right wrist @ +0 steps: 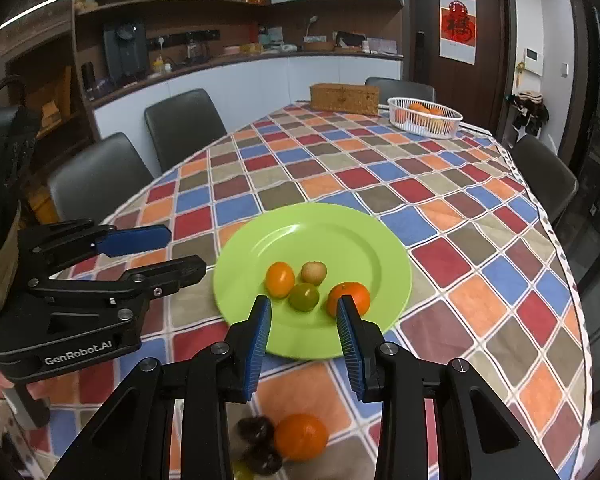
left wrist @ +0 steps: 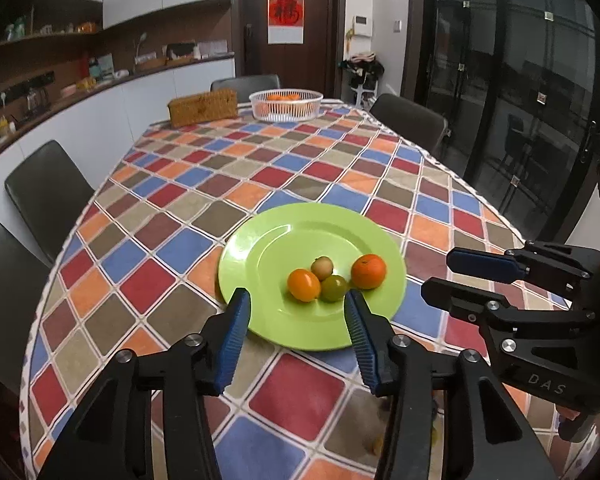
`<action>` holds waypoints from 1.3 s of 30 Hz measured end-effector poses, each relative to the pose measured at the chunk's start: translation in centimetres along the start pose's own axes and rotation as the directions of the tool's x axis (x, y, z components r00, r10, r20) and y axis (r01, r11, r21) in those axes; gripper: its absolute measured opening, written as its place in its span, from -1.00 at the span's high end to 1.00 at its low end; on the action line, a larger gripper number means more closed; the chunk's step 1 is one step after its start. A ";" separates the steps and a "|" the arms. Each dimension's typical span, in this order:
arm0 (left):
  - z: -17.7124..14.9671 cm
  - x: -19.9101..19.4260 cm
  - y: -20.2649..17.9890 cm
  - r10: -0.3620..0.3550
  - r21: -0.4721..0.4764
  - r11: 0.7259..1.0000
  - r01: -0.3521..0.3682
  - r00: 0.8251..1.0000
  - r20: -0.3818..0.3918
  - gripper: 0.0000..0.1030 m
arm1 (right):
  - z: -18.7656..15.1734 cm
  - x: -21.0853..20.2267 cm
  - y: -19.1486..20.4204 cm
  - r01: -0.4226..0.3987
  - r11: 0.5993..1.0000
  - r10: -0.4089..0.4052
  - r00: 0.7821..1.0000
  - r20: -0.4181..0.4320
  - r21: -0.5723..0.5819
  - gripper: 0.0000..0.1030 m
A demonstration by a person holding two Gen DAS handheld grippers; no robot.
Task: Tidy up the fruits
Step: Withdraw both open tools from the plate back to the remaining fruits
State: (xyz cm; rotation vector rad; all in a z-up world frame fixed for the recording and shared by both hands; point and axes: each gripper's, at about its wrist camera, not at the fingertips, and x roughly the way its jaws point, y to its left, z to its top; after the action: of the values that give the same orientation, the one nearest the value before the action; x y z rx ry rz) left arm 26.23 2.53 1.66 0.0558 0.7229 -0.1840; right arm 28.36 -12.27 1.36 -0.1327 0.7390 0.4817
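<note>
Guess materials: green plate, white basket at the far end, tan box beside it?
Green plate: likely plastic or melamine, glossy; soft highlights on a uniform lime surface. White basket: probably moulded plastic, thin slatted walls you can see oranges through. Tan box: looks like woven rattan or straw, matte, with a fine weave texture; too far to tell which fibre.

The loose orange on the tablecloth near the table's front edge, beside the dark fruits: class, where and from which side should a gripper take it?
Probably grip the orange across its round middle, coming from above. The dark fruits touch its left side, so set the fingers front and back. The right gripper is nearest and holds nothing.
</note>
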 end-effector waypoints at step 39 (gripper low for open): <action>-11.2 -5.1 -5.3 0.000 0.073 0.997 -0.002 0.999 0.033 -0.28 | -11.8 -6.7 0.3 0.144 0.988 -0.141 0.989 -0.041 0.062 -0.05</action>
State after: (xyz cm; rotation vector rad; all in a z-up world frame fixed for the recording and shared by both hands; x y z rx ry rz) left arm 14.18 -0.67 -3.24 0.1224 0.6827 -0.2101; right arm 16.72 -17.85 -2.83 -0.1325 0.7739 0.3194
